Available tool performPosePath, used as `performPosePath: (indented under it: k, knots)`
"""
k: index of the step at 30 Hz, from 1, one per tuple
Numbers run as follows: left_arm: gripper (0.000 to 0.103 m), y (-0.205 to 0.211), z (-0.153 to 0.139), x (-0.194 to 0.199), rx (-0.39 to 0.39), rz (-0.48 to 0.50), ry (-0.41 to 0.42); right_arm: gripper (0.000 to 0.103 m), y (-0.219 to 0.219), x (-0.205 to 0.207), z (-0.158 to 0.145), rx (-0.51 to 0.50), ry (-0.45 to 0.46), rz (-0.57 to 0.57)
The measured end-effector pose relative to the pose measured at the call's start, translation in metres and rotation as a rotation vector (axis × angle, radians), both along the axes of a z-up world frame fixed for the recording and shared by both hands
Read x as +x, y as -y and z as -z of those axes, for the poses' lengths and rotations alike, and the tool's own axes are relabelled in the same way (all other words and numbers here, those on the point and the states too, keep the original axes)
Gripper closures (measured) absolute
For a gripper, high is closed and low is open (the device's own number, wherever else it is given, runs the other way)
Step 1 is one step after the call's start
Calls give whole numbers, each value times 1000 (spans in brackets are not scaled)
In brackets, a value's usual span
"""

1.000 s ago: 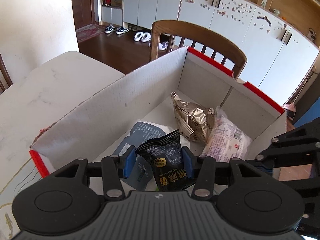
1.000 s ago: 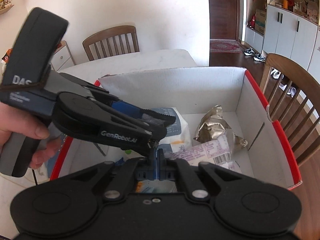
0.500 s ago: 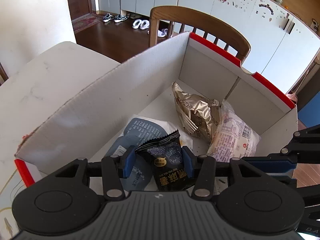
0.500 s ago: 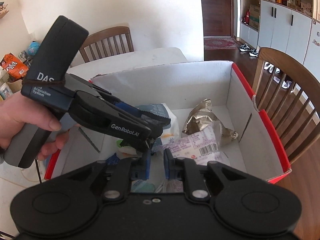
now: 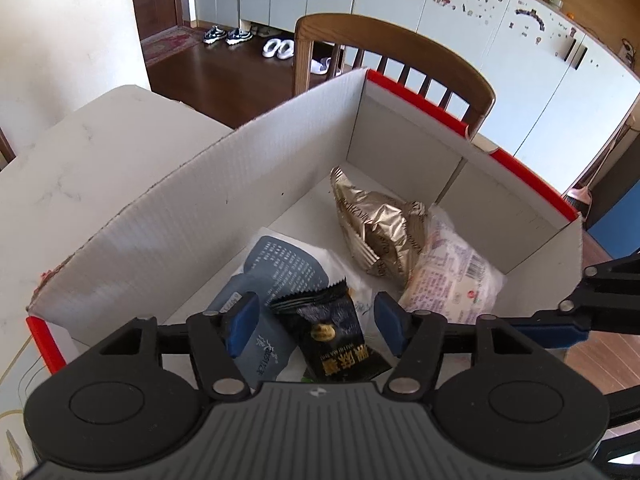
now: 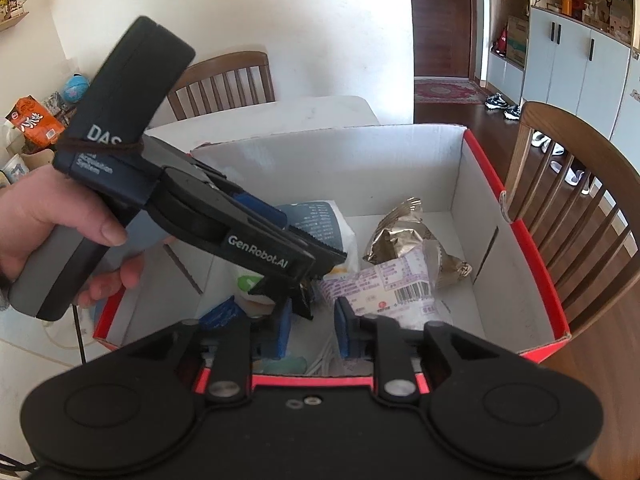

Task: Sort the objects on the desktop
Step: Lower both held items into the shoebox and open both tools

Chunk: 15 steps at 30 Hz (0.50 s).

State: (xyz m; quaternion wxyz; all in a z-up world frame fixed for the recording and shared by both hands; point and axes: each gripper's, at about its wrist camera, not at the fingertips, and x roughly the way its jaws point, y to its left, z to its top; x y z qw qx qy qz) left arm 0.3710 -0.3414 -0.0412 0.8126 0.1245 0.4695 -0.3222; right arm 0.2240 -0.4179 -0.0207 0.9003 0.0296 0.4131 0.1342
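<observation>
- Over the red-edged cardboard box (image 5: 248, 184), both grippers are held, pointing down into it; the box is set on a white table (image 5: 80, 148).
- The left gripper (image 5: 316, 326) is seen with its jaws opening: the blue pads (image 5: 244, 320) stand clear of the black snack packet (image 5: 332, 336), which lies between them, its edges touched by neither pad.
- The black packet is laid partly over a blue-grey pouch (image 5: 276, 268) near the box's near wall.
- Further in, a crumpled gold foil bag (image 5: 376, 224) is found, and just beside it, touching, a pale pink packet with a barcode (image 5: 448, 276).
- The right gripper (image 6: 312, 330) is likewise seen opening, with a small gap between its blue pads (image 6: 344, 332); nothing is gripped between them, and only the box floor and some pale wrapping are seen through the gap.
- From the right wrist view, the left gripper is held by a hand (image 6: 44, 216) at the left side of the box, its fingers reaching in over the blue-grey pouch.
- A wooden chair (image 5: 396, 52) is placed behind the far wall of the box, and another (image 6: 224, 80) at the table's other end.
- White cabinets (image 5: 520, 52) are lined along the room's far side.
</observation>
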Motion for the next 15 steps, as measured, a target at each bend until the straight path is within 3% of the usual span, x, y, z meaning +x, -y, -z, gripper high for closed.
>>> performPosePath:
  k: [9,15]
  knots:
    - [40,-14,-23,-16,-54,-27,33,66,-1,-5,-5,0,13,8]
    - [40,-29,-41,-33,-103,-39,67,65,-5,-10,-13,-9,36,6]
